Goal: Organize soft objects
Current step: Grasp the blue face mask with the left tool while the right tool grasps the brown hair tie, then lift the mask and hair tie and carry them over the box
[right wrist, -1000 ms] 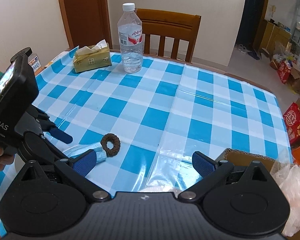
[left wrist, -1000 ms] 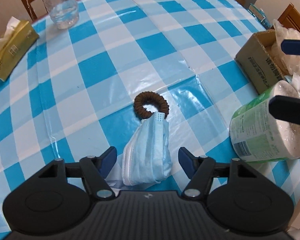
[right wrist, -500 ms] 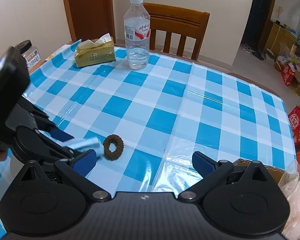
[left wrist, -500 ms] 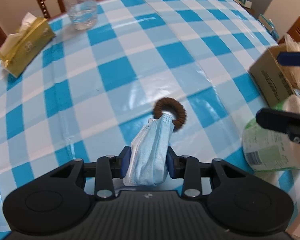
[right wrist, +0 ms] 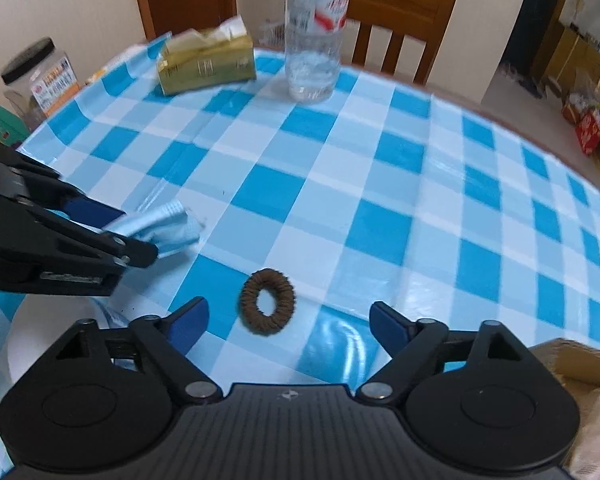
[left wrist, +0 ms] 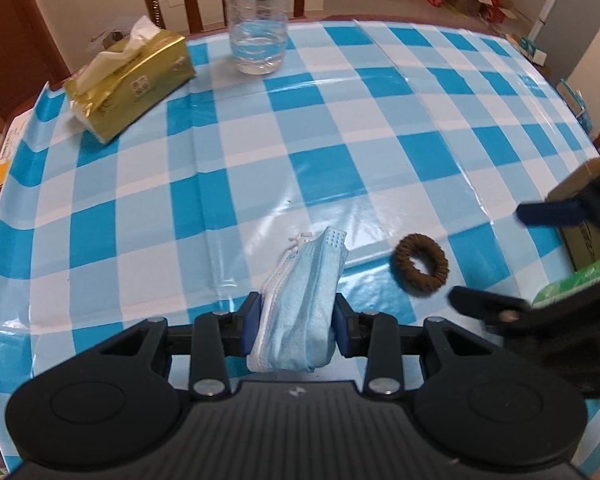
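Left gripper [left wrist: 296,330] clamps folded face mask [left wrist: 300,304], long axis along fingers, pointing away; right gripper [right wrist: 286,326], closing, straddles hair tie [right wrist: 267,301] untouched.

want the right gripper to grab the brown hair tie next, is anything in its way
Nothing visible. The brown hair tie lies alone on the tablecloth just ahead of the right gripper, whose jaws have just been closing with nothing between them. The left gripper holds the blue mask off to the side.
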`<act>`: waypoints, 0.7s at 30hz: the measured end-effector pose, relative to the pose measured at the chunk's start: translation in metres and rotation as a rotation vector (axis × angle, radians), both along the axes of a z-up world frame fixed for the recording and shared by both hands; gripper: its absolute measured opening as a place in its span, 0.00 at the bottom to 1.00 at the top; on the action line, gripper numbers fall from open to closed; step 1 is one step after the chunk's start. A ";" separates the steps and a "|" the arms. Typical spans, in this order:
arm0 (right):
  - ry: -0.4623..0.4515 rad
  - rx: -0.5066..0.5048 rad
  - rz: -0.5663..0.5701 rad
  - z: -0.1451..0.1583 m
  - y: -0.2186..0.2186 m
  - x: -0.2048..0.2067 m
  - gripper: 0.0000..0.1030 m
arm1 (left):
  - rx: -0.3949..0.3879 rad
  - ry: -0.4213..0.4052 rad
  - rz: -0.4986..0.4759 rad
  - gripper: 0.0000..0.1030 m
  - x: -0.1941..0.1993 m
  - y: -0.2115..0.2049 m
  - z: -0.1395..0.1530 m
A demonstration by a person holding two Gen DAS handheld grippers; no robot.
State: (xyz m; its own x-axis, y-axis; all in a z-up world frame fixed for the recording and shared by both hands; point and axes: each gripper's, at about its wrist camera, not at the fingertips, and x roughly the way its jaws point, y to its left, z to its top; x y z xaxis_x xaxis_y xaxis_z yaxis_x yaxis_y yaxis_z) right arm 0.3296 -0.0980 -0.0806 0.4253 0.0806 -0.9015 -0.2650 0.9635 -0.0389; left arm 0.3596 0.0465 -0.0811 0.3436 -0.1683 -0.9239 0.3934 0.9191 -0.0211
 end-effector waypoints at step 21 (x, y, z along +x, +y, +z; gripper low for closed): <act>0.110 -0.044 -0.056 -0.052 0.021 0.029 0.45 | -0.035 -0.010 0.030 0.35 0.006 0.018 0.001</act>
State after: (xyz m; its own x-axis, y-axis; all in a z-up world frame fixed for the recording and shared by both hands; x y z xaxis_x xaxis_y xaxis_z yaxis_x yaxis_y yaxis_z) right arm 0.3589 -0.0766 -0.1321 0.3268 0.0185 -0.9449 -0.2159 0.9748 -0.0556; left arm 0.3657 0.0643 -0.0801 0.3586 -0.1903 -0.9139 0.3664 0.9291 -0.0497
